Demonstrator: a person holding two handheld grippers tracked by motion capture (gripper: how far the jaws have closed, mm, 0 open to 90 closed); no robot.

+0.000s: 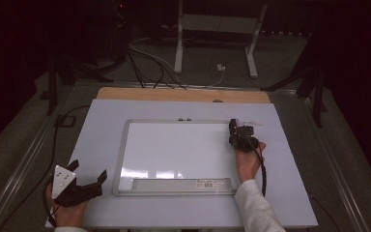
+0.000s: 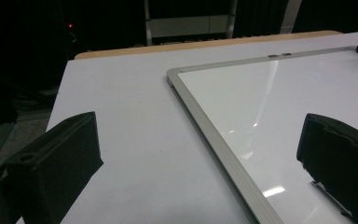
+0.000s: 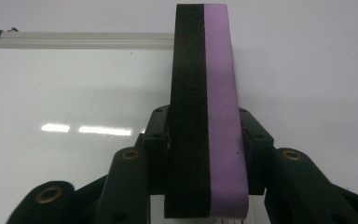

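A whiteboard (image 1: 174,150) with a silver frame (image 2: 205,121) lies flat on the white table cover (image 1: 101,125). At the board's far right corner, my right gripper (image 1: 238,126) is shut on a board eraser (image 3: 219,70). The eraser has a black felt layer and a purple foam layer, and it stands on edge between the jaws just over the board surface (image 3: 74,93). My left gripper (image 1: 89,169) rests at the table's near left, off the board, its jaws open and nothing between them (image 2: 200,135).
A grey tray strip with a label (image 1: 181,184) runs along the board's near edge. Two small clips (image 1: 184,119) sit on its far frame. Beyond the wooden table edge (image 1: 183,94) are floor cables (image 1: 145,63) and a white stand (image 1: 178,48).
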